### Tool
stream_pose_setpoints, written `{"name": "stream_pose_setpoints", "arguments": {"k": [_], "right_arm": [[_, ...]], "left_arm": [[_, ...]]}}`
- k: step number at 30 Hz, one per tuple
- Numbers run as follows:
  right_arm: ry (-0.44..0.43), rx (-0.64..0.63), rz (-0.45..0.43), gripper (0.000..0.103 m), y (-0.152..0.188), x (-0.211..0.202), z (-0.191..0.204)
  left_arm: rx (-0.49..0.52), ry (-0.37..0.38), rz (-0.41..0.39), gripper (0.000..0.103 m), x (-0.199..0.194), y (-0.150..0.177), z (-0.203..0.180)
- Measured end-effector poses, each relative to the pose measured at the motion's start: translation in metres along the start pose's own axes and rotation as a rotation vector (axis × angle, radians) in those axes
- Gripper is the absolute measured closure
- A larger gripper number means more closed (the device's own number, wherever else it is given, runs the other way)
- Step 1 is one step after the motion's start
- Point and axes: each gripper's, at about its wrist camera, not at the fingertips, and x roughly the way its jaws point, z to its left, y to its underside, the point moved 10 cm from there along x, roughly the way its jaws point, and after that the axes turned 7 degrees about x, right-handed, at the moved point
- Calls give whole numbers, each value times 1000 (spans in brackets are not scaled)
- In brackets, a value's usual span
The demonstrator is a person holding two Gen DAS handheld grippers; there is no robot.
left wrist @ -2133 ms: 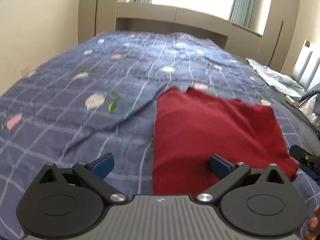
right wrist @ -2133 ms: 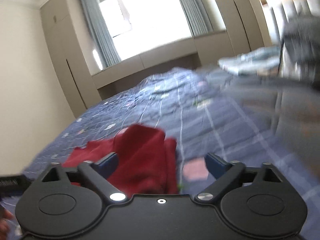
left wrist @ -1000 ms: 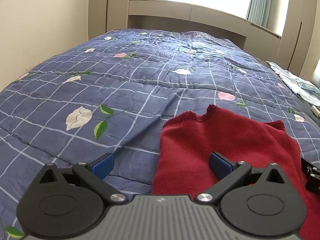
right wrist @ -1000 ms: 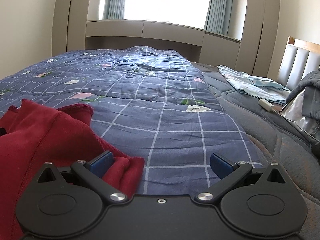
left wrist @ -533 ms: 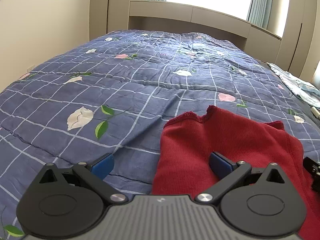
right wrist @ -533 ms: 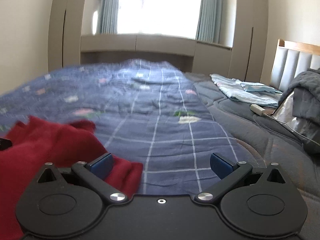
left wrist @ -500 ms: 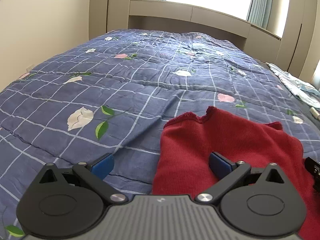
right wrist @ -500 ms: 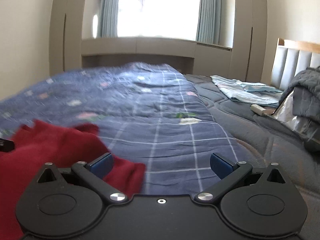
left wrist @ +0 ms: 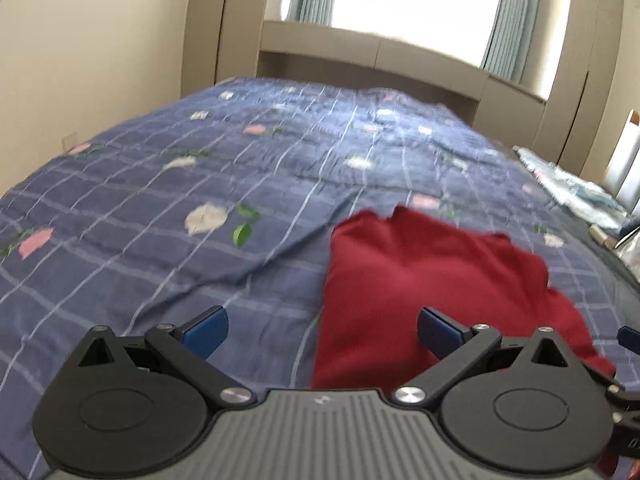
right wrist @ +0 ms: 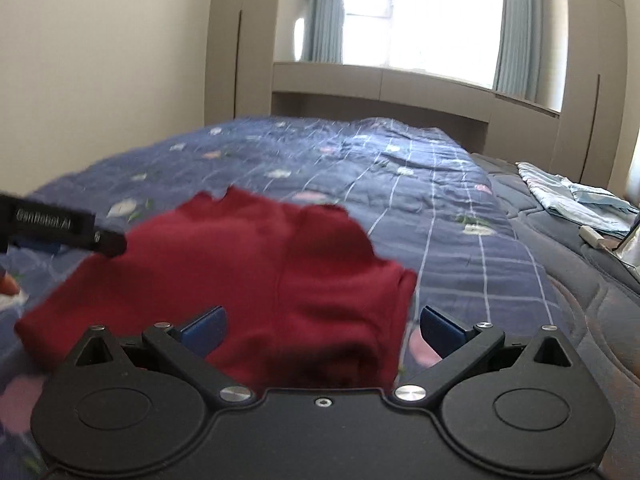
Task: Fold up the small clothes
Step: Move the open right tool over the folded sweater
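Note:
A dark red knit garment point(left wrist: 432, 284) lies folded on the blue checked quilt, in front of both cameras. My left gripper point(left wrist: 320, 326) is open above the garment's near left edge, with only its right finger over the cloth. My right gripper point(right wrist: 322, 326) is open too, low over the garment point(right wrist: 256, 264), whose bulky right fold sits between the blue fingers. A finger of the left gripper point(right wrist: 60, 228) shows at the left of the right wrist view, by the garment's left side. Nothing is held by either gripper.
The quilt point(left wrist: 200, 184) with flower prints covers the bed up to the window ledge. Light blue folded cloth point(right wrist: 576, 200) and a small white object point(right wrist: 592, 236) lie on the dark mattress to the right. A wall runs along the left side.
The right gripper has swung left, so the red garment now fills its view centre. The left gripper has lifted and drawn back a little; both stay open.

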Motion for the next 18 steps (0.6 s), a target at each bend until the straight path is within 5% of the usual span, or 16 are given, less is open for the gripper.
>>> {"name": "stream_pose_setpoints", "arguments": {"k": [3,18], "right_arm": [[29,-11,52,1,13,4,-2],[-104,137,148,1,21,12,-16]], "left_arm": [[-11,-4,15,1,-4,7,4],[51,-17,17,1,-13,9,2]]}}
